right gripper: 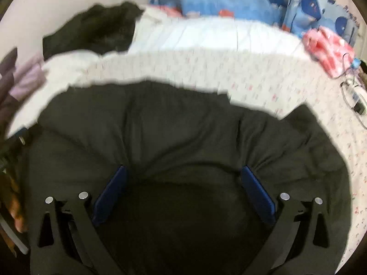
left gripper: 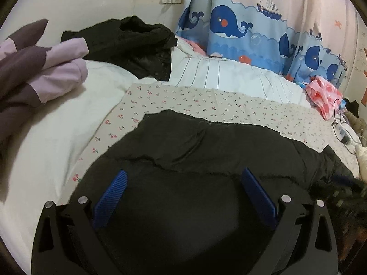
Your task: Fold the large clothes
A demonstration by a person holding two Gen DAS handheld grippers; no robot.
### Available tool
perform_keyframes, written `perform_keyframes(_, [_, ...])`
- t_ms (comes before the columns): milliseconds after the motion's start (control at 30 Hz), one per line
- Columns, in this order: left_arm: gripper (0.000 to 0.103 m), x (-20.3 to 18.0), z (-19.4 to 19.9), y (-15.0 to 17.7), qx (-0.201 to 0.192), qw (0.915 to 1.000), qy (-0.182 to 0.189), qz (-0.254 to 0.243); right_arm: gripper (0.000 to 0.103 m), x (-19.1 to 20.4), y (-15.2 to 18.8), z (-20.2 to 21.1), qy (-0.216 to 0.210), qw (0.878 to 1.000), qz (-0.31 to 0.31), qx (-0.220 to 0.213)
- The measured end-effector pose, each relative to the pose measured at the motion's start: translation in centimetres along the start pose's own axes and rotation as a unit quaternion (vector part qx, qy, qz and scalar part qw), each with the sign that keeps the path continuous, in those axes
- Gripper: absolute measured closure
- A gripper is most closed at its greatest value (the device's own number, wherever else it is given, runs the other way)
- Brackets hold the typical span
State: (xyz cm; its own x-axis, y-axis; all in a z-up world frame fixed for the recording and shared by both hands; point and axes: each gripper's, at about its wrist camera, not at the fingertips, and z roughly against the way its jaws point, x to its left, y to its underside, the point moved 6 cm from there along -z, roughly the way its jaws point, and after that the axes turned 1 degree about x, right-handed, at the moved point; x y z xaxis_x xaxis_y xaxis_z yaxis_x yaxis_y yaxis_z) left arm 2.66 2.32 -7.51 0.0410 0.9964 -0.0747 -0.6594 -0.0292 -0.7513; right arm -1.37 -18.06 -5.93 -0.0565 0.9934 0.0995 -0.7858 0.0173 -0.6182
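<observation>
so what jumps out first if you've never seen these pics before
A big black padded coat fills the foreground of both views, spread on a cherry-print sheet, with the open left gripper and open right gripper above it. Behind the bed hangs a bright whale-and-sailboat curtain. At the far left of the left wrist view lies a purple and lilac garment, with another dark garment behind it.

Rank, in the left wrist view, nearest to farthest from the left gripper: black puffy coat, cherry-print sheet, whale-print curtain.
From the left gripper:
1. Black puffy coat, directly beneath the open fingers.
2. Cherry-print sheet, just beyond the coat's far edge.
3. Whale-print curtain, hanging behind the bed, upper right.
</observation>
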Motion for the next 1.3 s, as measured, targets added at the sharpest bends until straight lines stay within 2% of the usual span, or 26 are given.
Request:
perform_keyframes(100, [0.007, 0.0, 0.2, 0.2, -0.002, 1.0000, 0.000, -0.007, 0.007, 0.4, -0.4, -0.8, 0.005, 1.000, 0.007, 0.016])
perform_keyframes(167, [0.007, -0.1, 0.1, 0.3, -0.001, 0.9999, -0.001, -0.012, 0.007, 0.7, 1.1, -3.5, 0.007, 0.997, 0.030, 0.077])
perform_keyframes(267, [0.007, -0.4, -0.2, 0.5, 0.002, 0.9998, -0.002, -0.018, 0.007, 0.4, 1.5, -3.1, -0.005, 0.997, 0.040, 0.072])
perform_keyframes(333, [0.007, -0.5, -0.1, 0.5, 0.000, 0.9997, -0.005, -0.022, 0.007, -0.6, 0.9, -0.9, -0.017, 0.999, 0.033, 0.026])
perform_keyframes(433, [0.007, -0.8, 0.6, 0.3, -0.019, 0.9994, -0.010, -0.028, 0.007, -4.2, -0.4, 1.5, -0.002, 1.000, -0.014, -0.018])
perform_keyframes(533, [0.007, -1.4, 2.0, 0.0, -0.052, 0.9976, -0.016, -0.043, 0.007, -9.0, -0.7, 2.4, 0.035, 0.996, -0.073, -0.030])
perform_keyframes(600, [0.007, -1.7, 2.6, -0.2, -0.068, 0.9961, -0.017, -0.054, 0.007, -11.9, -0.1, 2.1, 0.070, 0.992, -0.100, -0.019])
perform_keyframes(667, [0.007, -2.0, 2.9, -0.2, -0.075, 0.9954, -0.015, -0.058, 0.007, -14.4, 1.5, 0.4, 0.100, 0.988, -0.114, 0.027])
perform_keyframes(700, [0.007, -2.1, 3.0, -0.2, -0.076, 0.9954, -0.011, -0.058, 0.007, -14.8, 2.6, -1.0, 0.095, 0.988, -0.114, 0.052])
perform_keyframes(800, [0.007, -2.1, 2.3, 0.0, -0.064, 0.9963, -0.006, -0.056, 0.007, -15.5, 3.8, -2.2, 0.073, 0.987, -0.127, 0.066])
perform_keyframes(867, [0.007, -2.0, 1.5, 0.3, -0.045, 0.9975, -0.006, -0.054, 0.007, -15.3, 3.4, -1.9, 0.071, 0.986, -0.133, 0.071])
perform_keyframes(900, [0.007, -1.8, 1.0, 0.4, -0.037, 0.9980, -0.005, -0.050, 0.007, -15.0, 3.1, -1.3, 0.063, 0.987, -0.137, 0.059])
perform_keyframes(1000, [0.007, -1.4, 0.5, 0.5, -0.030, 0.9989, -0.005, -0.036, 0.007, -12.5, 1.2, 0.8, 0.025, 0.992, -0.121, -0.007])
perform_keyframes(1133, [0.007, -1.7, 0.9, 0.1, -0.050, 0.9980, -0.011, -0.038, 0.007, -7.8, -0.8, 2.1, -0.005, 0.997, -0.062, -0.055])
perform_keyframes(1200, [0.007, -2.2, 1.0, 0.0, -0.055, 0.9975, -0.008, -0.043, 0.007, -5.0, -1.0, 1.9, -0.023, 0.998, -0.028, -0.055])
perform_keyframes(1300, [0.007, -2.6, 1.3, -0.2, -0.070, 0.9961, -0.011, -0.052, 0.007, -2.2, -0.3, -0.4, -0.017, 0.999, 0.029, -0.020])
